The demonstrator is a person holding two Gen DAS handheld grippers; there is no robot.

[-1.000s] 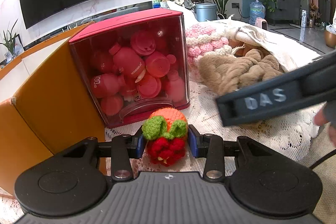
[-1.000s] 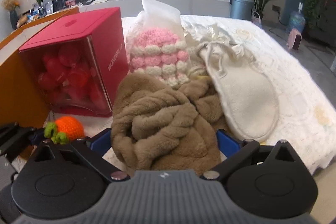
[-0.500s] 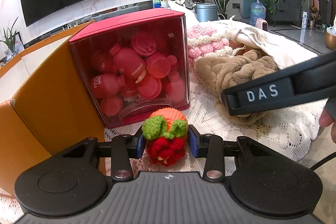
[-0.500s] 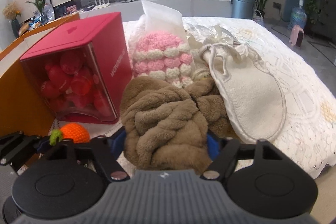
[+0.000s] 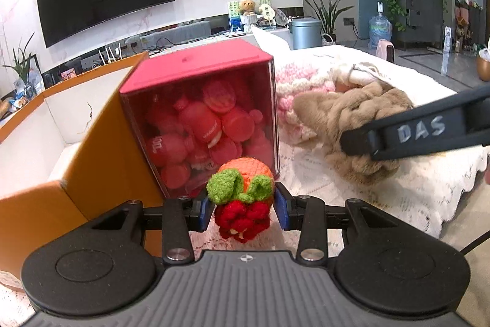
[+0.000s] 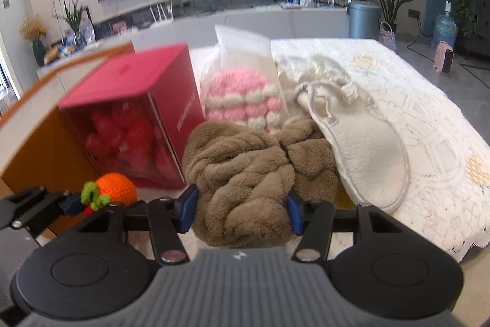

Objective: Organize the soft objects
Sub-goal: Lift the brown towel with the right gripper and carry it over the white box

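right gripper is closing around the brown scarf, bunched dead centre between its fingers; left gripper clamps the knitted fruit

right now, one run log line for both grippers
left gripper: shut on crochet fruit | right gripper: closing on brown plush | red box: untouched

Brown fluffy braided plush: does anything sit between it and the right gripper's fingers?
Nothing visible does. The brown fluffy braided plush already lies between the closing blue-padded fingers of the right gripper, pads against its sides.
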